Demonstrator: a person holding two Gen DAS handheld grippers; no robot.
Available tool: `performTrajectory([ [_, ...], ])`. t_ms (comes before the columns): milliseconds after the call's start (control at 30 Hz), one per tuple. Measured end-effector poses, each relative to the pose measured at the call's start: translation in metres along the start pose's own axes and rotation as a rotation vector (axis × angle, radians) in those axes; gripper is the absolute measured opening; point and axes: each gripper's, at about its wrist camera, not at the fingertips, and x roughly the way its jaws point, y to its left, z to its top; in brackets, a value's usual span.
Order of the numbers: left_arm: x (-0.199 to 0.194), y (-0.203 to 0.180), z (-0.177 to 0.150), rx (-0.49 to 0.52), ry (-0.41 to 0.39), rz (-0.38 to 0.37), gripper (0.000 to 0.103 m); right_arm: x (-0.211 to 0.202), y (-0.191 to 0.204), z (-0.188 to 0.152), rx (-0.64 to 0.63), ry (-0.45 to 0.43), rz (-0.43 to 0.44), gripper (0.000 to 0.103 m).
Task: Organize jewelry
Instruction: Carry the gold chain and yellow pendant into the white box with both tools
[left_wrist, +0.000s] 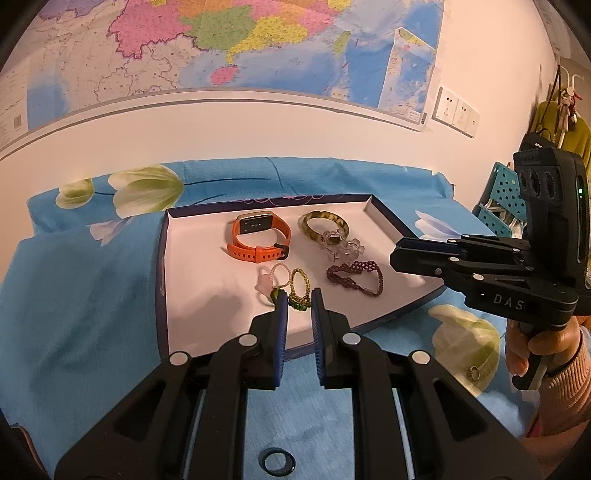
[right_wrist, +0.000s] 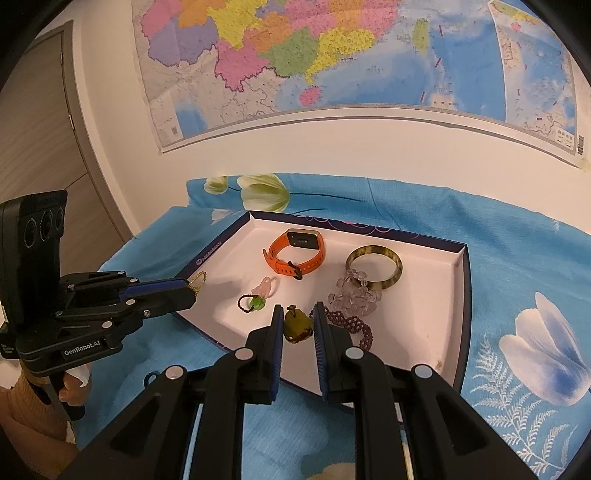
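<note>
My tray (right_wrist: 454, 295), frame centre, holds watch (right_wrist: 295, 251), bangle (right_wrist: 375, 267), bracelets. Left claw (left_wrist: 299, 304) apparently clamps a gold-green chain (left_wrist: 298, 291); right claw (right_wrist: 298, 325) clamps an olive pendant (right_wrist: 297, 326).

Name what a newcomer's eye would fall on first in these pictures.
The bright multicoloured map fills the wall behind. Below it, on a blue floral cloth, a white tray holds jewelry, the orange watch standing out at its far side beside an amber bangle.
</note>
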Motion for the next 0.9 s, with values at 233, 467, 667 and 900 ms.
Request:
performTrajectory([
  [233,0.007,0.002,0.003,0.0,0.007,0.011,0.013,0.005,-0.003,0.002,0.004,0.006,-0.008,0.014],
  [467,0.013,0.003,0.004,-0.002,0.015,0.024,0.013,0.016,-0.007,0.004,0.007,0.022,-0.021,0.014],
  [667,0.017,0.004,0.004,-0.005,0.024,0.028,0.013,0.021,-0.01,0.004,0.011,0.031,-0.02,0.014],
  [900,0.023,0.006,0.005,-0.008,0.035,0.034,0.013,0.027,-0.012,0.004,0.015,0.04,-0.022,0.014],
])
